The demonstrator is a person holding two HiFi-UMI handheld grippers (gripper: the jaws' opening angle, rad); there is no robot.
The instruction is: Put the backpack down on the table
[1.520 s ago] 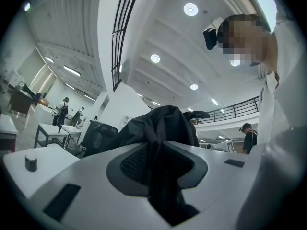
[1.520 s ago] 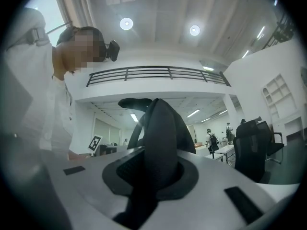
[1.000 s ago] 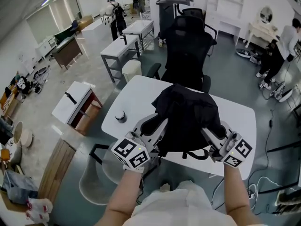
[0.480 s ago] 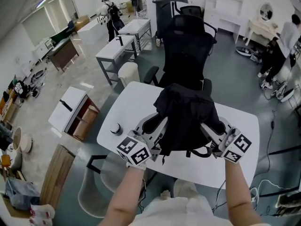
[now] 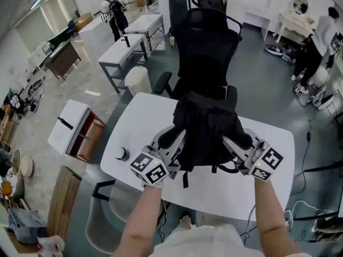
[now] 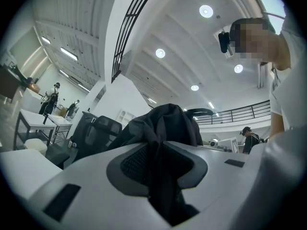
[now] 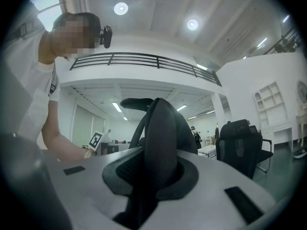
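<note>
Softness governs the handling, we judge: the black backpack (image 5: 209, 123) hangs limp and probably light over the white table (image 5: 278, 167), with our left gripper (image 5: 172, 140) and right gripper (image 5: 237, 142) each clamped on a side fold or strap, sensible holds.

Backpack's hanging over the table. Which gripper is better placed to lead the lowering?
Right, marginally. Both grippers are shut on the backpack, but the right gripper has bare table beneath it, while a small round object sits near the left gripper.
</note>
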